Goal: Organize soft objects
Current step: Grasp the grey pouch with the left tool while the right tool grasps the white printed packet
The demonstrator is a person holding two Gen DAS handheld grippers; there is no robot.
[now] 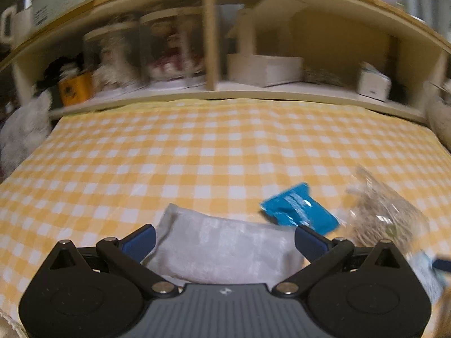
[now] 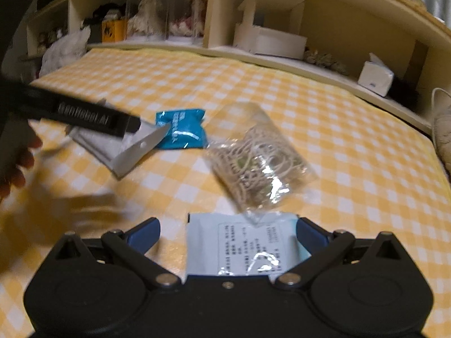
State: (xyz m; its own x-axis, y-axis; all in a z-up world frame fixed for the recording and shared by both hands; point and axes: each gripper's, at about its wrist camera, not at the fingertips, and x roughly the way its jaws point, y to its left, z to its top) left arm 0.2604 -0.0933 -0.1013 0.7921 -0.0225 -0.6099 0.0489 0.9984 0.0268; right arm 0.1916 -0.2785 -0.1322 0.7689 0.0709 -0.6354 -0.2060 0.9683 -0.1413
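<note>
— Where are the soft things now?

— All on the checked cloth (image 2: pixel 324 118) over the surface. Take the blue packet (image 2: pixel 181 129) as the marker: the grey pouch (image 1: pixel 222 245) lies just beside it on its left, and the clear bag of string (image 2: pixel 259 160) just beside it on its right. A pale blue pouch with a printed label (image 2: pixel 245 245) sits on the near side of that clear bag, touching its corner.

— And the grippers?

— The left gripper (image 1: pixel 224 243) is spread wide with the grey pouch lying between its blue fingers (image 1: pixel 141 240); I can't tell whether either finger touches it. The right gripper (image 2: pixel 228 235) is wide apart too, over the labelled pouch, which sits toward its right finger; nothing is pinched.

— How would they handle?

— Light and floppy, I'd guess. The grey pouch looks like padded fabric that would sag either side of a pinch, so hold it across the middle of its short width. The labelled pouch and the clear bag are glossy film, likely slippery; take a flat edge or a gathered fold, not the puffed centre.

— Anything behind?

— A wooden shelf (image 1: pixel 214 95) along the cloth's far edge, with jars and white boxes, rather blurred.
</note>
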